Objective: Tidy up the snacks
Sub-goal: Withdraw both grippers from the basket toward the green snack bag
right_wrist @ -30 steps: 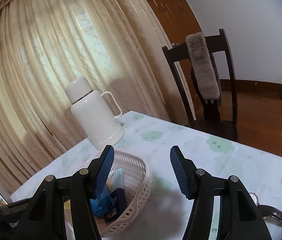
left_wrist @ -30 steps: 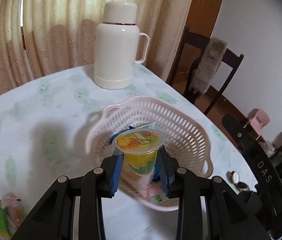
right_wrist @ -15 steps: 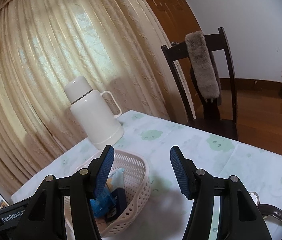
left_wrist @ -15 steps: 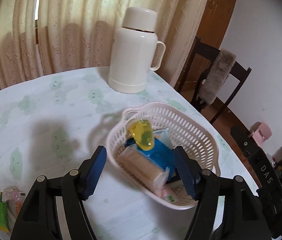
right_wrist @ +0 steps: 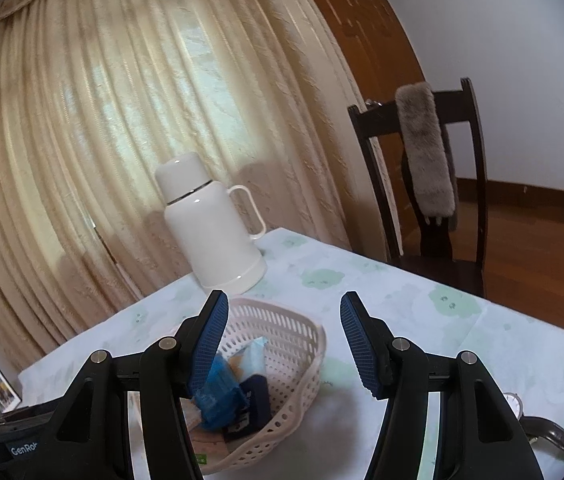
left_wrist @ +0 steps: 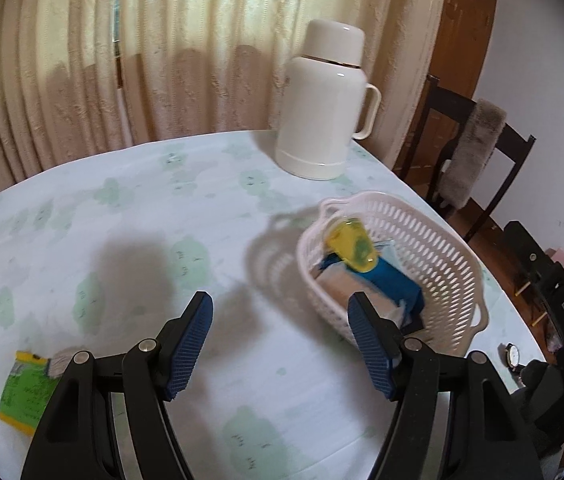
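A pale pink plastic basket (left_wrist: 433,240) (right_wrist: 301,324) sits on the tablecloth and holds several snack packs. A yellow jelly cup (left_wrist: 351,244) lies tipped on a blue pack (left_wrist: 395,280) inside it. My left gripper (left_wrist: 280,338) is open with nothing between its fingers, just left of the basket and above bare cloth. A green and yellow snack packet (left_wrist: 24,394) lies at the lower left of the left wrist view. My right gripper (right_wrist: 282,338) hangs open and empty over the basket's right side, with blue packs (right_wrist: 218,396) showing below its left finger.
A tall cream flask (left_wrist: 323,108) (right_wrist: 212,224) stands at the back of the table by the curtain. A dark wooden chair (right_wrist: 421,184) with a grey furry strip stands beyond the table's far edge. A wristwatch (left_wrist: 513,354) lies near the right edge.
My left gripper let go of the jelly cup, which now lies in the basket. The gripper opened and drew away to the left. The right gripper has stayed put.
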A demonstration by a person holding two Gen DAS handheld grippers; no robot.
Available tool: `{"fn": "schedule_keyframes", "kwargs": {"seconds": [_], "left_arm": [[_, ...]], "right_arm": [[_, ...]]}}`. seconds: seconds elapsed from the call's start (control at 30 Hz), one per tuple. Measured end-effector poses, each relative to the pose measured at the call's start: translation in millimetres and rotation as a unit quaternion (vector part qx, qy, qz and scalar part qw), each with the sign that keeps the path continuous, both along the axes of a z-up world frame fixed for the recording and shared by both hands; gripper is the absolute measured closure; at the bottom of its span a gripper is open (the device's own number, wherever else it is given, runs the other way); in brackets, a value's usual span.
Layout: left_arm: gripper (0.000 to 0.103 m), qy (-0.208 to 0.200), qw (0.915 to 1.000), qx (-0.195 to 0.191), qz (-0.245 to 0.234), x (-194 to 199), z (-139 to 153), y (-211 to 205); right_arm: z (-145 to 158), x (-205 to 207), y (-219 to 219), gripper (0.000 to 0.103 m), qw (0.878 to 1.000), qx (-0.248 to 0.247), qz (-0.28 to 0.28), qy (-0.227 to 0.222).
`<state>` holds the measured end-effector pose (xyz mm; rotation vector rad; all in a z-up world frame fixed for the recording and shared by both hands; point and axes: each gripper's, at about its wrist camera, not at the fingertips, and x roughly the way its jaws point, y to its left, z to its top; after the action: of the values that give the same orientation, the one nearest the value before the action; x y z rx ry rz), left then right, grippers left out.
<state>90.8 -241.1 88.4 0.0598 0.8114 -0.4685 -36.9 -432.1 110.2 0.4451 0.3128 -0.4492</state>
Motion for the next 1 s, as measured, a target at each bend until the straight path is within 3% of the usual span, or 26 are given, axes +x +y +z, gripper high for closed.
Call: {"fn": "schedule_keyframes", "kwargs": {"seconds": [0.43, 0.73, 1.0], "left_arm": [[0.03, -0.034, 0.9973, 0.037, 0.054, -15.1, 5.2, 48.1], [0.027, -0.01, 0.9932, 0.04, 0.108, -8.7, -3.4, 98.4], [0.027, 0.008, 0.9861, 0.053, 0.157, -0.1, -16.4, 144.6]], "right_arm": [[1.4, 10.7, 21.9, 0.043, 0.997, -0.034, 0.062, 0.005], [0.8, 16.6, 45.0, 0.037, 0.991, -0.067, 0.114, 0.01], [-5.2, 24.2, 48.5, 0.036, 0.986, -0.043, 0.161, 0.021]]}}
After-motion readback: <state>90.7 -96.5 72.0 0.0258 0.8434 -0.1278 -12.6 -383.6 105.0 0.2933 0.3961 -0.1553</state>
